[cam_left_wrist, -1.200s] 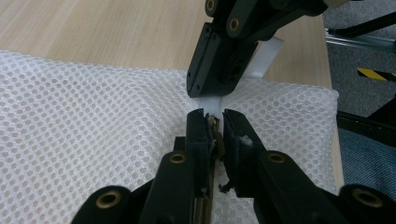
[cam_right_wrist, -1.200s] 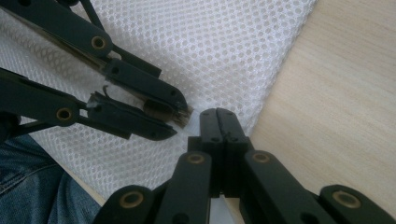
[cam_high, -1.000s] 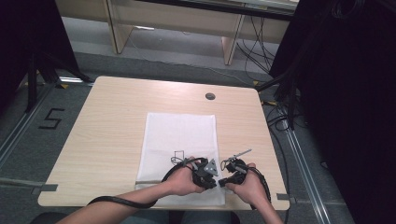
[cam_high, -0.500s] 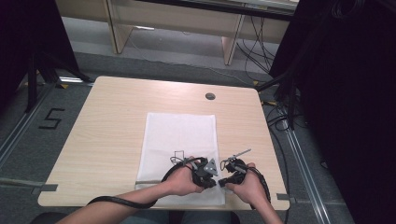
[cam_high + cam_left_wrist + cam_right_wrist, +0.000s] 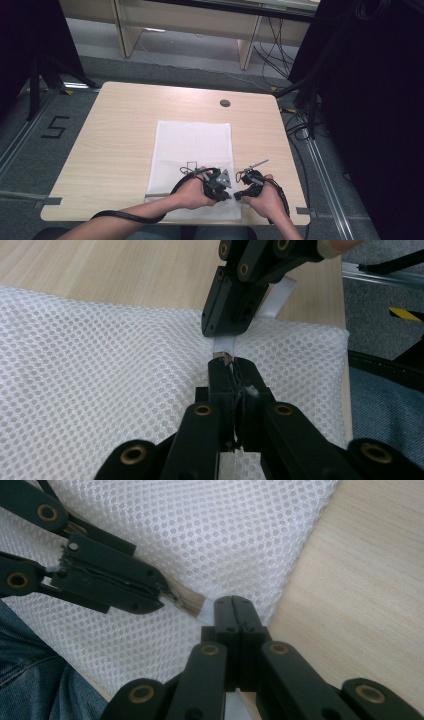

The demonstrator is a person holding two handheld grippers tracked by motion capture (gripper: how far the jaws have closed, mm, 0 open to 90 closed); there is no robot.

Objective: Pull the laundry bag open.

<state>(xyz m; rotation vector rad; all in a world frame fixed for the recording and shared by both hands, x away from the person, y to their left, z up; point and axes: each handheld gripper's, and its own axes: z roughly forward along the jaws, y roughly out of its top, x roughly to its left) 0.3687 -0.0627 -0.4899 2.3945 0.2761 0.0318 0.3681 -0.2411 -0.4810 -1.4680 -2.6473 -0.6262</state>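
Note:
A white mesh bag (image 5: 192, 145) lies flat on the wooden table (image 5: 120, 130). Both grippers meet at its near right corner. My left gripper (image 5: 226, 196) (image 5: 231, 371) is shut on the bag's small zipper pull (image 5: 222, 357), which sits at the end of the beige zipper (image 5: 189, 603). My right gripper (image 5: 240, 195) (image 5: 235, 606) faces it tip to tip and is shut on a white fabric tab (image 5: 278, 299) at the bag's edge. The two sets of jaws are almost touching. In the left gripper view the right gripper comes down from the top.
A round cable hole (image 5: 225, 103) sits near the table's far edge. The table's near edge and the person's jeans-clad leg (image 5: 30, 680) lie just behind the grippers. Bare wood lies left and right of the bag. Cables (image 5: 295, 125) trail on the floor at right.

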